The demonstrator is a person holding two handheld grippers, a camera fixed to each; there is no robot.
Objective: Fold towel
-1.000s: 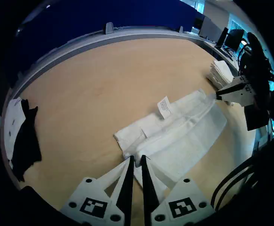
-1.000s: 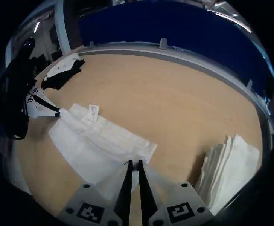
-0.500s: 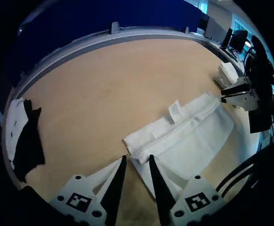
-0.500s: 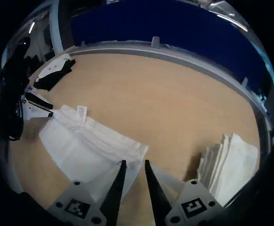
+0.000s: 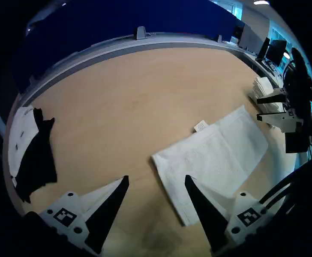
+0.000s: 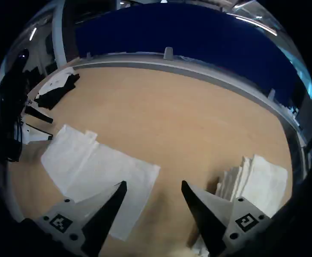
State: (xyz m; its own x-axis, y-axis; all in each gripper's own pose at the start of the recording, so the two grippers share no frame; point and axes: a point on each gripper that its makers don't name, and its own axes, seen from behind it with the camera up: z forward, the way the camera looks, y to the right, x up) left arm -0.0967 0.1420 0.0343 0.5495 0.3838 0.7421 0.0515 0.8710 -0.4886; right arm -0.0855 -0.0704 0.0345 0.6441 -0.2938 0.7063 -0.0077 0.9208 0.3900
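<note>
The left gripper (image 5: pixel 156 177) stands wide open, its two dark fingers spread well apart and holding nothing. Between and just beyond them lies the flat white rectangular cloth towel (image 5: pixel 216 156), spread on the light wooden tabletop (image 5: pixel 126 94). One of this gripper's fingers overlaps the towel's near edge in the left gripper view, though whether it touches the cloth is hard to tell. A small white label tag (image 5: pixel 200 125) sticks out from the towel's far edge.

The right gripper (image 6: pixel 153 183) is likewise wide open and empty, with one finger over the towel's corner and the other towards a stack of folded white towels (image 6: pixel 254 184). That stack sits on the table apart from the flat towel.

At the table's far corner lies a crumpled black-and-white garment (image 5: pixel 31 150), well apart from the towel. A grey rail and a dark blue partition wall (image 6: pixel 177 30) run along the table's back edge.
</note>
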